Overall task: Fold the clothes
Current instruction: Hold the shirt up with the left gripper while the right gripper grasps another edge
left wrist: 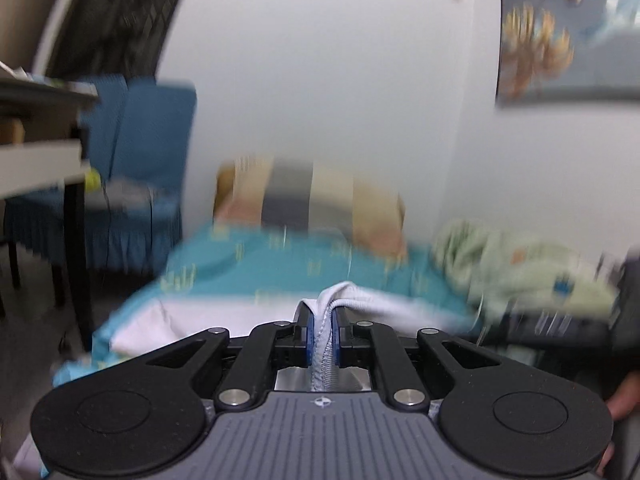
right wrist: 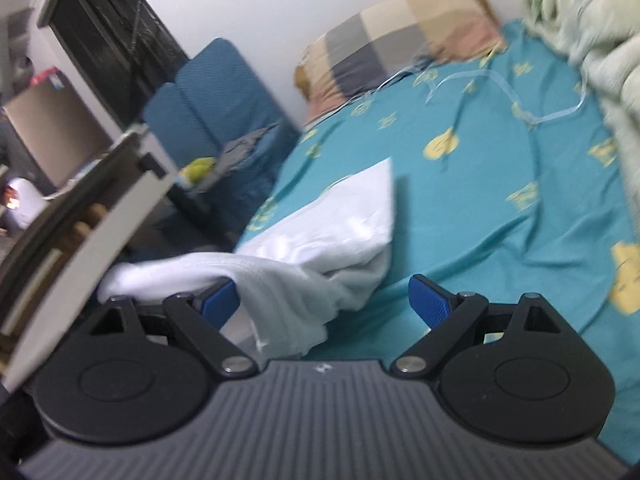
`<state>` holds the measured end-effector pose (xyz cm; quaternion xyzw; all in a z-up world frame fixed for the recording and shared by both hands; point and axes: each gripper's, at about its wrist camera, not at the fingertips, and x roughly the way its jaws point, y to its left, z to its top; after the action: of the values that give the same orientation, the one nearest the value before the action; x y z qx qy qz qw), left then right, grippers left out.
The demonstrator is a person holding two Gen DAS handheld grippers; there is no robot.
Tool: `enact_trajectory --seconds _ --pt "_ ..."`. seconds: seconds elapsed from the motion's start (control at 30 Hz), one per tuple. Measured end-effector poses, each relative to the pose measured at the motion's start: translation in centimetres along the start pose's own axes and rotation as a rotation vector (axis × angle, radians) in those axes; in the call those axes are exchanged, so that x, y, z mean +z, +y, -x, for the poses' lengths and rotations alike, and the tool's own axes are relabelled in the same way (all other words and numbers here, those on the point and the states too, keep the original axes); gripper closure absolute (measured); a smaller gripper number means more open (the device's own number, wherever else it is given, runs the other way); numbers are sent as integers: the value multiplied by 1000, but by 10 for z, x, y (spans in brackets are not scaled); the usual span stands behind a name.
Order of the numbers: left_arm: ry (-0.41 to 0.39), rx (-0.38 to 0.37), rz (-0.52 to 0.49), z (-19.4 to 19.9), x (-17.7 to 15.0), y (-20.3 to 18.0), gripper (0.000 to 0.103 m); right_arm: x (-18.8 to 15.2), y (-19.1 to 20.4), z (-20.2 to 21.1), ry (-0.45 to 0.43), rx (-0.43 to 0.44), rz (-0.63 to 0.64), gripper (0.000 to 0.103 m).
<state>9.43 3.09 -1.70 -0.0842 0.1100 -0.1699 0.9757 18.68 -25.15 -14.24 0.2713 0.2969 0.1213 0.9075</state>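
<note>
Blue padded chair [right wrist: 216,92] at upper left of the right wrist view, checked pillow [right wrist: 400,28] at top centre, fluffy pale green blanket [right wrist: 600,20] at upper right. Crumpled white garment [right wrist: 320,232] at centre left on the teal bedsheet [right wrist: 500,200] with yellow prints. Left gripper [left wrist: 323,320] clamped on a stitched white hem. Right gripper [right wrist: 324,300] spread wide, cloth draped between blue ribbed pads [right wrist: 430,300].

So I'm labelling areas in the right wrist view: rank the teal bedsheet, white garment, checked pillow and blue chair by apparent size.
1. Teal bedsheet
2. White garment, inflated by nearness
3. Checked pillow and blue chair: too alike to rank
</note>
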Motion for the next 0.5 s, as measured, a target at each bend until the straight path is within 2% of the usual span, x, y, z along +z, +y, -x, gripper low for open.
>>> enact_trajectory --seconds 0.1,0.17,0.23,0.43,0.5 --pt "-127 3 36 23 13 5 94 -4 4 -4 16 -40 39 11" --pt "-165 -1 50 29 16 10 94 -8 6 -7 24 -53 66 11" --pt "-149 -10 57 27 16 12 94 -13 10 -8 25 -18 69 11" --pt "-76 -36 74 20 13 16 94 -31 49 4 -44 210 131 11" --pt "-51 -54 60 16 10 14 94 -34 60 8 -77 235 171 11"
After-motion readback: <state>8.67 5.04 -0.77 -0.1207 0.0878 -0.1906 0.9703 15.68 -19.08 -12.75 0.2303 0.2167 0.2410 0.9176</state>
